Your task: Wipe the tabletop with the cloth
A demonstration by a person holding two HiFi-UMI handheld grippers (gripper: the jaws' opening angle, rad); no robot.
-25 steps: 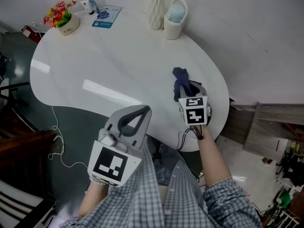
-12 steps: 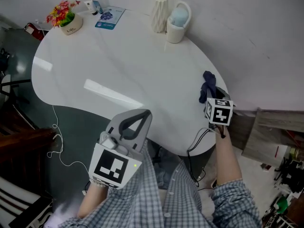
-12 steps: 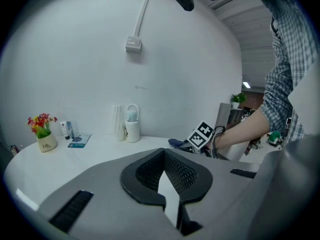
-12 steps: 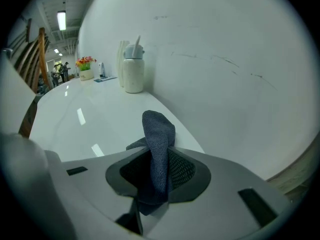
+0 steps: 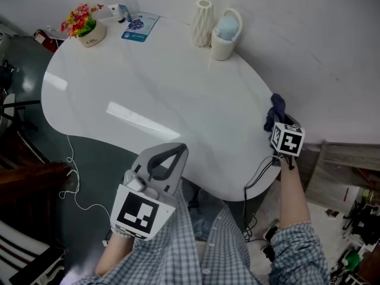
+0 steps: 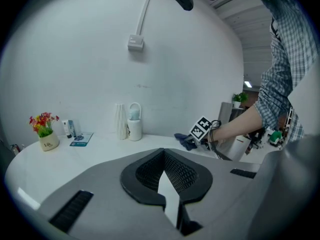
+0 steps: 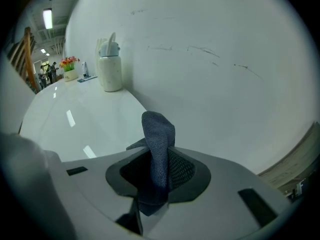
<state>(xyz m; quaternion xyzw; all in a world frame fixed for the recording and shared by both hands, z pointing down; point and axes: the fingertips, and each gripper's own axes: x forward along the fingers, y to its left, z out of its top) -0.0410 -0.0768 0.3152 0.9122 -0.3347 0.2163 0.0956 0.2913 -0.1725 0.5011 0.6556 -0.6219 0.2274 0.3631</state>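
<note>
The dark blue cloth (image 5: pixel 275 111) is pinched in my right gripper (image 5: pixel 280 122) at the right rim of the white oval tabletop (image 5: pixel 154 88), close to the wall. In the right gripper view the cloth (image 7: pixel 158 149) stands up between the shut jaws of that gripper (image 7: pixel 156 184). My left gripper (image 5: pixel 160 162) hangs off the table's near edge, over the floor, its jaws closed with nothing between them. From the left gripper view, the left gripper (image 6: pixel 167 194) looks across the table toward the cloth (image 6: pixel 185 141).
At the far rim stand a ribbed white vase (image 5: pixel 202 22) and a white mug-like holder with a pale blue ball (image 5: pixel 225 31). A flower pot (image 5: pixel 89 31), small tube and blue card (image 5: pixel 138 27) sit at the far left. A cable (image 5: pixel 74 177) trails down at left.
My right gripper has carried the cloth rightward across the tabletop, from the near-right middle to the right rim by the wall. The left gripper has barely moved.
</note>
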